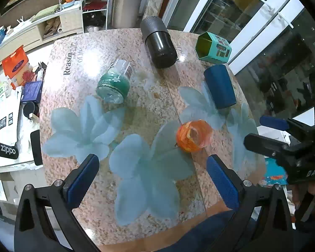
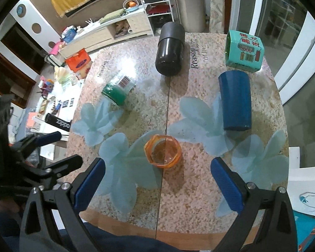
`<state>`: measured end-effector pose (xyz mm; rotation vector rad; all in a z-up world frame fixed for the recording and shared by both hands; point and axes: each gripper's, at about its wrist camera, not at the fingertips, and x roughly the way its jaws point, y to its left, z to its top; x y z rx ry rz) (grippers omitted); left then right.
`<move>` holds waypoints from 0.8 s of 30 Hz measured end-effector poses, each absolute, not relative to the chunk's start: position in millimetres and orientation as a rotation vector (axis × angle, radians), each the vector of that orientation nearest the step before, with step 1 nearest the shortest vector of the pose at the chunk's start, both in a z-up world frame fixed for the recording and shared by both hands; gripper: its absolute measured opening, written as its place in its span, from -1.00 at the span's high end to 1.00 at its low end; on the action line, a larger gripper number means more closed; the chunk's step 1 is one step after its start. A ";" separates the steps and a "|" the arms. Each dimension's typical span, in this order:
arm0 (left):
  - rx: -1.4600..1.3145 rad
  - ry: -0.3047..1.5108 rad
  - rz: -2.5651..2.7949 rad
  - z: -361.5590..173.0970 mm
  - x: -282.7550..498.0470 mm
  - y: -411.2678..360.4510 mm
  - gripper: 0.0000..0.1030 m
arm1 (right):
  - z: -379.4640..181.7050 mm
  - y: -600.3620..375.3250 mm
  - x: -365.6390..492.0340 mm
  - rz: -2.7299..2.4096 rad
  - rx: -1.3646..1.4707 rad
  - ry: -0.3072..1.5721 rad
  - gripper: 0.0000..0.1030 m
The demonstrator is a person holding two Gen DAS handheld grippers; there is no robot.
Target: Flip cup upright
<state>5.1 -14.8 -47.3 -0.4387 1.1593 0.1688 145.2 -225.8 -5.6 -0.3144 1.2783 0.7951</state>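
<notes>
1. Orange cup, small and translucent, sits on the desk near its front edge, mouth up in the right wrist view, so apparently upright already.
2. Lying on their sides farther back: blue cup, black tumbler, green-lidded jar and teal hexagonal tin.
3. Left tongs spread wide, holding nothing, hovering over the front of the desk.
4. Right tongs likewise parted and bare, with the orange cup just ahead between the two blue pads.
5. Step in hand, by judgement: picking the next tipped cup, most likely the blue one, nearest on the right.
6. Next move calls for reaching past the orange cup, closing across the blue cup's body, then tilting it onto its base without knocking the tin beside it.
</notes>
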 end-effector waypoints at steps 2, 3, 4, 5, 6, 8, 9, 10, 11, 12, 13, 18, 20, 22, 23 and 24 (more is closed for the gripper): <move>-0.444 1.173 0.160 -46.9 5.6 -14.0 -1.00 | -6.0 -222.2 143.3 0.790 -0.313 1.278 -0.96; -0.455 1.179 0.155 -46.7 5.6 -13.4 -1.00 | -5.8 -221.2 142.2 0.789 -0.312 1.275 -0.96; -0.463 1.179 0.147 -46.8 6.1 -12.4 -1.00 | -5.7 -220.0 141.3 0.786 -0.313 1.273 -0.96; -0.470 1.174 0.133 -45.8 5.7 -12.0 -1.00 | -5.1 -218.7 140.5 0.785 -0.312 1.270 -0.96; -0.471 1.170 0.130 -44.5 6.0 -12.0 -0.99 | -4.7 -218.1 139.3 0.785 -0.312 1.269 -0.96; -0.462 1.166 0.135 -43.1 6.1 -11.8 -0.99 | -4.6 -217.0 139.0 0.778 -0.317 1.267 -0.96; -0.460 1.165 0.134 -42.3 6.0 -11.5 -0.99 | -4.5 -217.0 138.8 0.778 -0.314 1.266 -0.96; -0.460 1.163 0.132 -41.6 5.8 -11.3 -0.99 | -4.1 -216.7 138.4 0.778 -0.311 1.264 -0.96; -0.459 1.160 0.133 -40.9 5.2 -10.9 -0.99 | -3.2 -216.3 138.1 0.777 -0.310 1.261 -0.96; -0.458 1.159 0.133 -40.4 5.1 -10.4 -0.99 | -2.9 -215.8 137.4 0.776 -0.312 1.259 -0.96; -0.456 1.158 0.135 -40.2 4.5 -10.0 -0.99 | -2.5 -215.1 136.9 0.776 -0.312 1.258 -0.96; -0.469 1.148 0.135 -38.5 2.9 -6.0 -0.99 | -0.7 -213.5 135.5 0.779 -0.309 1.258 -0.96; -0.470 1.145 0.137 -38.5 2.5 -4.9 -0.99 | 0.0 -211.9 134.7 0.778 -0.319 1.253 -0.96; -0.473 1.142 0.134 -38.4 2.1 -3.8 -0.99 | -0.1 -211.4 134.0 0.779 -0.317 1.255 -0.96; -0.472 1.142 0.136 -38.4 1.9 -3.3 -0.99 | 0.0 -211.4 133.9 0.779 -0.316 1.255 -0.96; -0.471 1.143 0.136 -38.8 2.2 -3.2 -0.99 | -0.1 -211.2 134.0 0.779 -0.317 1.256 -0.96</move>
